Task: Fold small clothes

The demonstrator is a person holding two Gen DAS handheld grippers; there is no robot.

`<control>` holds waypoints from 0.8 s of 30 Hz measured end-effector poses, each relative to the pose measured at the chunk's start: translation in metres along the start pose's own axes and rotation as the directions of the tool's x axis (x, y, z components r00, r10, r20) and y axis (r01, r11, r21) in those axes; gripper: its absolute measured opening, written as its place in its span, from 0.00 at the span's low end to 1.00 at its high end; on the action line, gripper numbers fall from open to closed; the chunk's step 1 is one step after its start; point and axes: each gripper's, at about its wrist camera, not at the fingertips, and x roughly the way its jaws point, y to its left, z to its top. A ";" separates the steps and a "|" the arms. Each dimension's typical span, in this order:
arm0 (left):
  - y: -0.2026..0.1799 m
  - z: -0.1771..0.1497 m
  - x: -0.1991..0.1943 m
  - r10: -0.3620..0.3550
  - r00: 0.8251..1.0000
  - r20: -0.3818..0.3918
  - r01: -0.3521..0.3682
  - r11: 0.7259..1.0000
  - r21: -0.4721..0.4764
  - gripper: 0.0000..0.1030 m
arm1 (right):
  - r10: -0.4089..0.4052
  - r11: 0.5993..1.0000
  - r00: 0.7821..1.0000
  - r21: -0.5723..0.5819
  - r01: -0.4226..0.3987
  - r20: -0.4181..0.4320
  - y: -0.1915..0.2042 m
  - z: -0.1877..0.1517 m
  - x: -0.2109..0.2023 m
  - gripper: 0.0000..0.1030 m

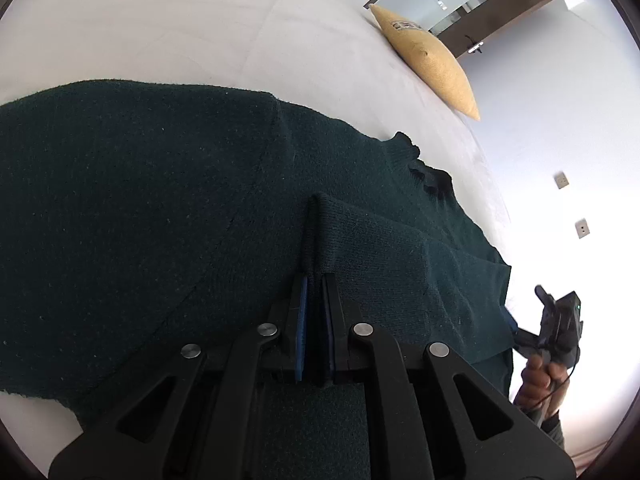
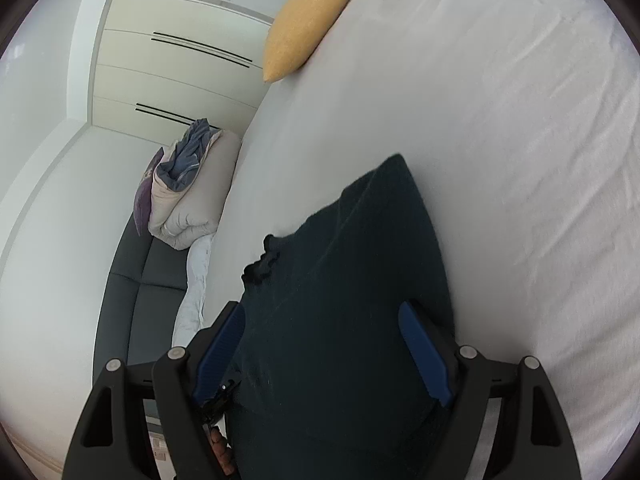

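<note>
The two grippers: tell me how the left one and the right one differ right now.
The left gripper has its jaws closed, pinching a raised fold of the dark green sweater; the right gripper has its jaws spread wide with the sweater lying between them, not pinched. The left one's blue pads nearly meet; the right one's pads stand far apart. Both are black with blue pads, over the white bed.

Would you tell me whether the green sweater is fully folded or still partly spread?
Partly spread. Most of the sweater lies flat on the bed, while the left gripper pinches one raised fold.
</note>
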 end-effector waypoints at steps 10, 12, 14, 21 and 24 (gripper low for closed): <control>0.016 0.002 -0.036 -0.015 0.999 0.036 0.017 0.998 -0.058 0.08 | 0.008 1.000 1.000 0.015 -0.008 0.009 -0.004 -0.082 -0.088 0.81; 0.023 0.000 -0.061 -0.039 0.996 0.082 0.044 0.997 -0.064 0.08 | 0.036 0.999 0.998 0.031 -0.037 0.054 0.000 -0.089 -0.103 0.81; 0.041 -0.005 -0.091 -0.023 0.991 0.132 0.035 0.995 -0.093 0.08 | 0.089 0.995 0.992 0.040 -0.093 0.094 0.007 -0.093 -0.113 0.81; 0.137 -0.037 -0.167 -0.002 0.970 0.242 0.080 0.946 -0.313 0.14 | 0.220 0.975 0.972 -0.006 -0.221 0.079 0.062 -0.109 -0.092 0.81; 0.178 -0.055 -0.188 0.006 0.957 0.291 0.126 0.892 -0.434 0.73 | 0.240 0.970 0.971 -0.038 -0.239 0.015 0.090 -0.123 -0.069 0.81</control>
